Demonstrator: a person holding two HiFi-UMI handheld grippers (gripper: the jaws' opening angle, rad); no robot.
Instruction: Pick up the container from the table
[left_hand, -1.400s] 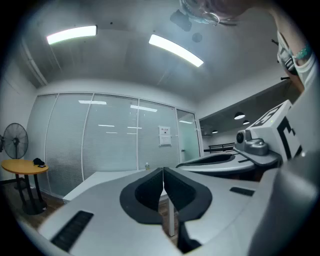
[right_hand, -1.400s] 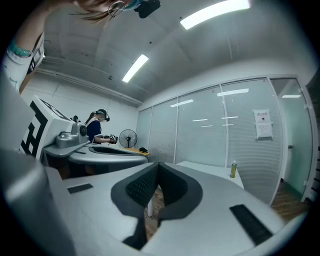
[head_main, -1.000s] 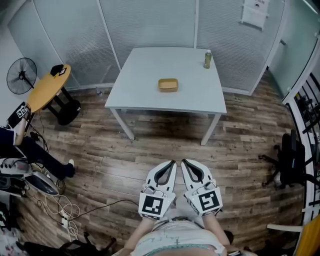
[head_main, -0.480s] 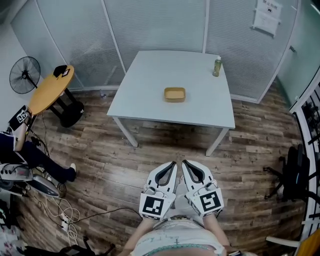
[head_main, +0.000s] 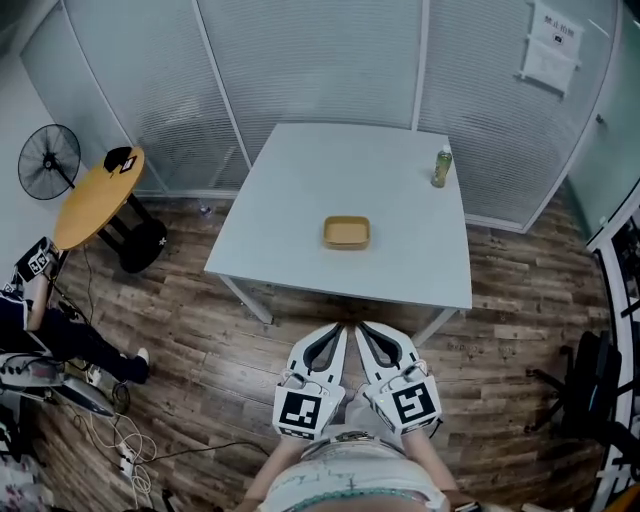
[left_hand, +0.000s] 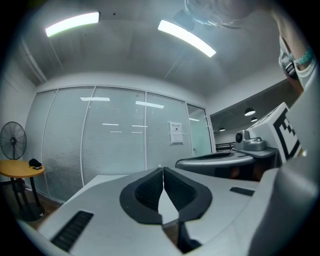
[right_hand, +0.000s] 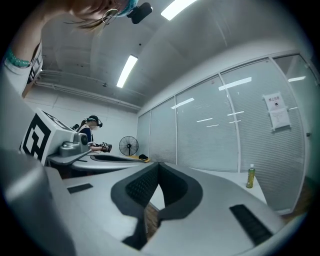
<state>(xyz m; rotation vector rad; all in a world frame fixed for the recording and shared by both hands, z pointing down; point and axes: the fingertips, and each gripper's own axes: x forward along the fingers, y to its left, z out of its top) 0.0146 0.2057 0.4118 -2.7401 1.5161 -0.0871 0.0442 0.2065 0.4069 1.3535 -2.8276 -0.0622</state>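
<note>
A shallow, tan, rectangular container (head_main: 346, 232) with rounded corners and a low rim is seen lying flat on the pale desk (head_main: 290, 190), near the middle and somewhat toward the near edge. Its long axis is laid from left to right in the head view, roughly parallel to that edge, and its open side is turned upward. A green bottle (head_main: 441, 168) is stood upright well apart from it, near the far right corner. The left hand-held gripper (head_main: 340, 328) and the right hand-held gripper (head_main: 362, 327) are held side by side over the wooden floor (head_main: 200, 330), just short of the desk's near edge and pointed toward it. Both are clenched, jaws pressed together, with nothing grasped between them.
</note>
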